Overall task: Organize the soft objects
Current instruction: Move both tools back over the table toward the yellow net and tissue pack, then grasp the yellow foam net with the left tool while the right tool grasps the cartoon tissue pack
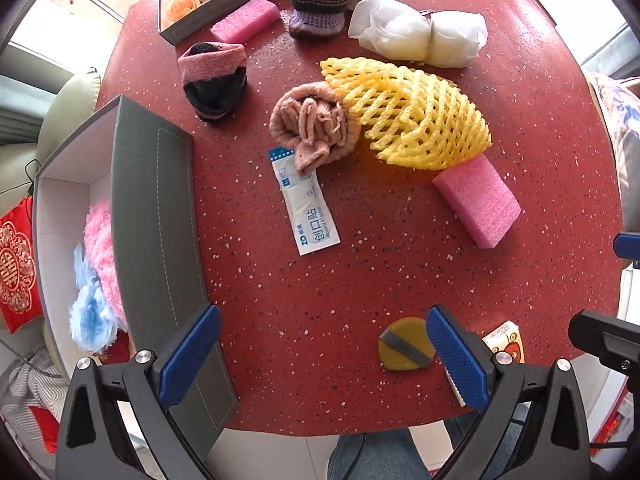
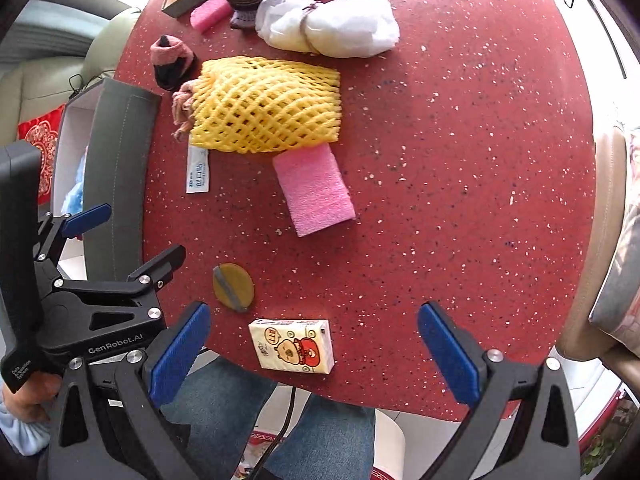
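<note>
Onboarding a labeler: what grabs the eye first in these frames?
The yellow foam net mid-table, with a rolled beige sock against its left end and a pink sponge at its near end. Next, the grey box at the table's left edge, holding pink and blue fluff. Both grippers hang open, empty, over the near edge.

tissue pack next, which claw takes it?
Right. The tissue pack lies between the open right claw fingers, near the table edge. The left claw, also open, sits nearer the grey box.
</note>
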`<state>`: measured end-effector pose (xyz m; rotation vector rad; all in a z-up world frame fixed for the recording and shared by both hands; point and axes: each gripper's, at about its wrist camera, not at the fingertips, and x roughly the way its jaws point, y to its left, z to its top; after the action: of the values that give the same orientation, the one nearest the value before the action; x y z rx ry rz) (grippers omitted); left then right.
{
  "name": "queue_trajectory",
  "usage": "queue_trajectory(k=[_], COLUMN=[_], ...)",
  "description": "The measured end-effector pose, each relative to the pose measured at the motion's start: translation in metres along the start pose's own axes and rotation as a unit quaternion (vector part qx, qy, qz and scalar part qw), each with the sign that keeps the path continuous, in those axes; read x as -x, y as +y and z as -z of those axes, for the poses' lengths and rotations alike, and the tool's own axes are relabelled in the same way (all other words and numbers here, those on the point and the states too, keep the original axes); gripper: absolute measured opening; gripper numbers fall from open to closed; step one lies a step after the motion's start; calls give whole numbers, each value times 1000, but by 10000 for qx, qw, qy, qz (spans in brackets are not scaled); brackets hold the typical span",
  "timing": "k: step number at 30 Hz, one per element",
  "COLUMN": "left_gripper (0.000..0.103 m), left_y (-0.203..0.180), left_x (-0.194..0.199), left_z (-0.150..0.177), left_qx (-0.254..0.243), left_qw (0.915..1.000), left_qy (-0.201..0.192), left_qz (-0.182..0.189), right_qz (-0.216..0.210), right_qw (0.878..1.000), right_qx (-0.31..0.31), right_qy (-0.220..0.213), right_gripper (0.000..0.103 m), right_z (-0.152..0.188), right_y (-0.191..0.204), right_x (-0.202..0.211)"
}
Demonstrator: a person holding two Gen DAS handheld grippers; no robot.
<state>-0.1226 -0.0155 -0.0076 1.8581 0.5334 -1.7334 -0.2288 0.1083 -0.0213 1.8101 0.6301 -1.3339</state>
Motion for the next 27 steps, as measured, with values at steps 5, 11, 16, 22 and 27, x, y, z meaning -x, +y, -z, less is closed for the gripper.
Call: queue_trajectory(k=[5, 11, 16, 22, 27], left_gripper=[103, 103, 103, 103, 103], left_y=[0, -1, -1, -1, -11], left_x=[-1, 5, 9, 7, 6], left_z=[-11, -31, -45, -62, -84], left_qx=[111, 119, 131, 220, 209], left_qw=[9999, 9997, 9994, 9987, 9974], left_qy=[-41, -190, -308, -440, -631], left_qz=[32, 17, 35, 156, 283], right_qz=[7, 12, -17, -99, -84], right_qw=[9999, 9998, 9997, 9992, 9997], right_qx=[-141, -187, -248, -296, -89], right_qy=[62, 102, -24, -264, -212], right_gripper=[103, 103, 103, 103, 103], right_z=[1, 4, 11, 35, 58], right_y=[-12, -18, -24, -20, 3], right_x=[-7, -13, -14, -27, -52])
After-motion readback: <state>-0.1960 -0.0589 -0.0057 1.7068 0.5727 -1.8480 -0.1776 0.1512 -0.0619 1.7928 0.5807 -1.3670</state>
